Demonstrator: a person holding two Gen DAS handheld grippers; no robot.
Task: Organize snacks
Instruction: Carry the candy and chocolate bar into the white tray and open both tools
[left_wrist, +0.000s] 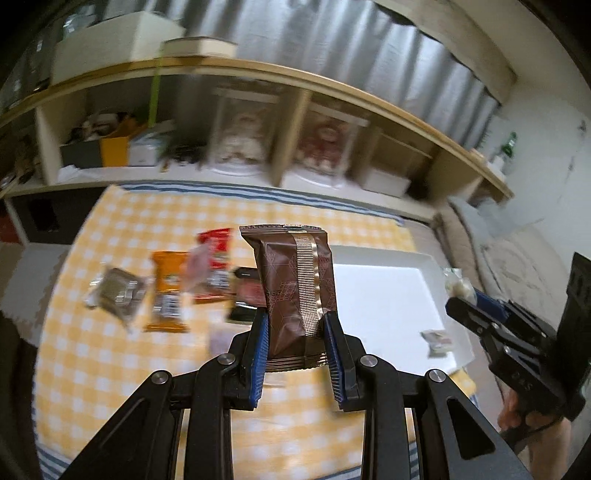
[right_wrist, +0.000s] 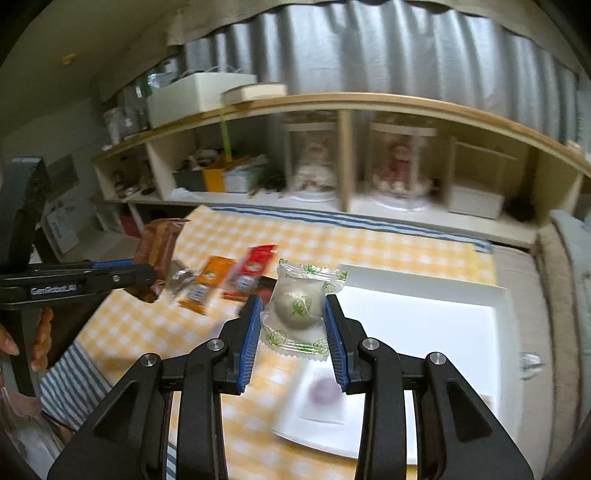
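Left wrist view: the brown snack packet (left_wrist: 295, 291) stands upright between the blue pads of the left hand-held gripper (left_wrist: 297, 347), which is clenched on its lower end, well above the yellow checked table (left_wrist: 110, 350). Only the bottom of the wrapper is pinched, so the slick foil could slide out or tip sideways during a quick swing. In the right wrist view, the right hand-held gripper (right_wrist: 293, 328) grasps a clear-wrapped round sweet (right_wrist: 297, 304) by its sides; the round filling could squirt free if squeezed unevenly. The white tray (left_wrist: 391, 295) lies just beyond, already holding a small packet (left_wrist: 437, 341). Loose snacks (left_wrist: 166, 291) remain on the table to the left; both hand-held grippers are close and might knock together over the tray.
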